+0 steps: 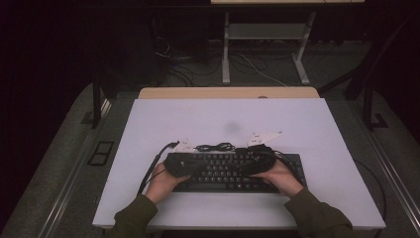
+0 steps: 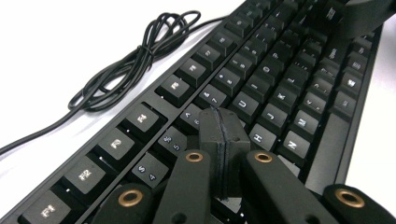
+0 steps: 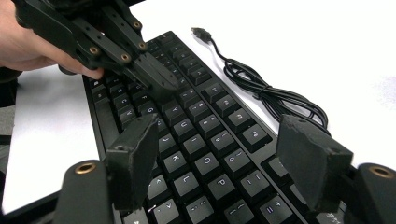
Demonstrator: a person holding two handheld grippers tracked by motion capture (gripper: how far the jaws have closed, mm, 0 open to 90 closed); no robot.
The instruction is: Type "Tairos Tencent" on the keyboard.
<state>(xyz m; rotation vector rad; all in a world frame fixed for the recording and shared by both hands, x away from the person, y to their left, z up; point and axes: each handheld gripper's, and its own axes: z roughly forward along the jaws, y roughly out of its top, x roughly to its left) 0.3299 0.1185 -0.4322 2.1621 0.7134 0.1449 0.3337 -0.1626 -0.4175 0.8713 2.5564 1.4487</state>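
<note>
Your left gripper has its fingers pressed together, tip over the keyboard's middle keys; the right gripper hovers spread wide above the keys, holding nothing. Keyboard lies flat at the worktop's near edge: probably rigid, light, keycaps can pop, so take it by the frame edges. The cable behind is limp and will drag.

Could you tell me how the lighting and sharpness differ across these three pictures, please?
High view: dim, the room black around the pale white table. Left gripper view: bright, the table nearly washed out; the black keyboard softens toward its far end. Right gripper view: key legends crisp mid-frame, the near right gripper pads slightly soft.
</note>
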